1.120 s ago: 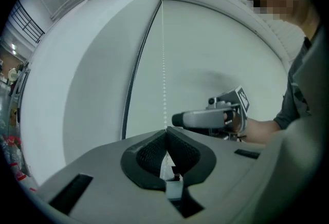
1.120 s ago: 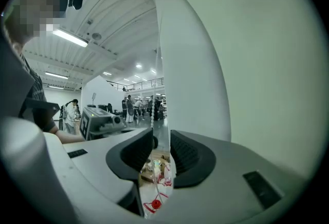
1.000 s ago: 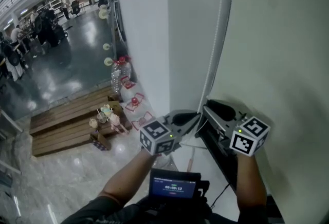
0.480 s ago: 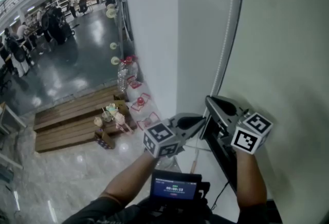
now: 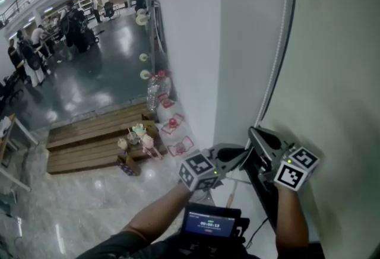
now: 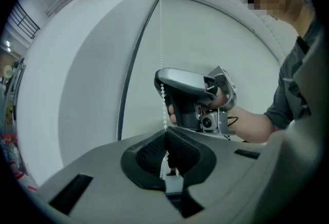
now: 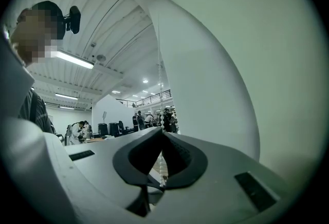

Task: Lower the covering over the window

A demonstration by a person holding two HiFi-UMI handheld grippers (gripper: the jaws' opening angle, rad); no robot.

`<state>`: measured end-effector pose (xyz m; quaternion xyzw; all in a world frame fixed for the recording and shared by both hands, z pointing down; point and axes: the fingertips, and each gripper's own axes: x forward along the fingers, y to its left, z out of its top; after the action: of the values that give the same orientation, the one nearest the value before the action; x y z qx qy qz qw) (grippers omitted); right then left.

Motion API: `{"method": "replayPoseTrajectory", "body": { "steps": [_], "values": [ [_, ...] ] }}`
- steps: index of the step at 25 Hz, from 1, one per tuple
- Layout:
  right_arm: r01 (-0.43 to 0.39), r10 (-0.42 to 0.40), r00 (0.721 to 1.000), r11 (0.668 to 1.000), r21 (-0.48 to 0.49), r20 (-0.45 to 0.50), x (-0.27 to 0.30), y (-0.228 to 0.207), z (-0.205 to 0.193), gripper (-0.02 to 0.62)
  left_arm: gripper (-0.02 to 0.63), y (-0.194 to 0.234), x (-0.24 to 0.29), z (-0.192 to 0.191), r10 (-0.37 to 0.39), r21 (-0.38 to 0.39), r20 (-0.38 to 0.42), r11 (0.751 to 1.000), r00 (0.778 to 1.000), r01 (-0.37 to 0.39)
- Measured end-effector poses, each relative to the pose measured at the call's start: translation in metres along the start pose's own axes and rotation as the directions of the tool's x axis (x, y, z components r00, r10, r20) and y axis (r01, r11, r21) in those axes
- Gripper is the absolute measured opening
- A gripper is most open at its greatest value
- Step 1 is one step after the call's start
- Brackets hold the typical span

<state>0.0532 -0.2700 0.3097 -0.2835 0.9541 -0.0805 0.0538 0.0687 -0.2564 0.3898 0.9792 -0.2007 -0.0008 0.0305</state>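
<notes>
Close to the wall point(image 5: 190, 44), my left gripper point(image 5: 242, 157) and right gripper point(image 5: 256, 134) are both clamped on the vertical bead chain point(image 5: 276, 72), the right just above the left.

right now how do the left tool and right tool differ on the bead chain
The right tool grips the bead chain higher; the left tool grips lower. The left tool faces the blind, the right tool the hall. Both are shut on the chain.
</notes>
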Motion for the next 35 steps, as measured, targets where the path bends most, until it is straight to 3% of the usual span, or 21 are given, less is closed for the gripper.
{"method": "replayPoseTrajectory", "body": {
  "steps": [17,23,25,35],
  "values": [
    [0.075,-0.070,0.991,0.996,0.049,-0.111,-0.009,-0.017,-0.064,0.009,0.000,0.001,0.006,-0.066,-0.012,-0.050,-0.084,0.999,0.996,0.008],
    [0.070,-0.064,0.992,0.996,0.050,-0.105,-0.014,-0.017,-0.063,0.009,0.004,0.000,-0.006,-0.051,0.001,-0.029,-0.079,1.000,0.997,-0.003],
    [0.071,-0.066,0.994,0.996,0.057,-0.090,-0.014,-0.024,-0.069,0.009,0.050,0.001,-0.013,-0.054,-0.023,-0.010,-0.075,1.000,0.997,0.022],
    [0.038,-0.035,0.996,0.999,0.039,-0.083,-0.003,-0.029,-0.071,0.009,0.052,0.029,-0.043,0.040,0.065,0.003,0.129,0.998,0.990,-0.066]
  ]
}}
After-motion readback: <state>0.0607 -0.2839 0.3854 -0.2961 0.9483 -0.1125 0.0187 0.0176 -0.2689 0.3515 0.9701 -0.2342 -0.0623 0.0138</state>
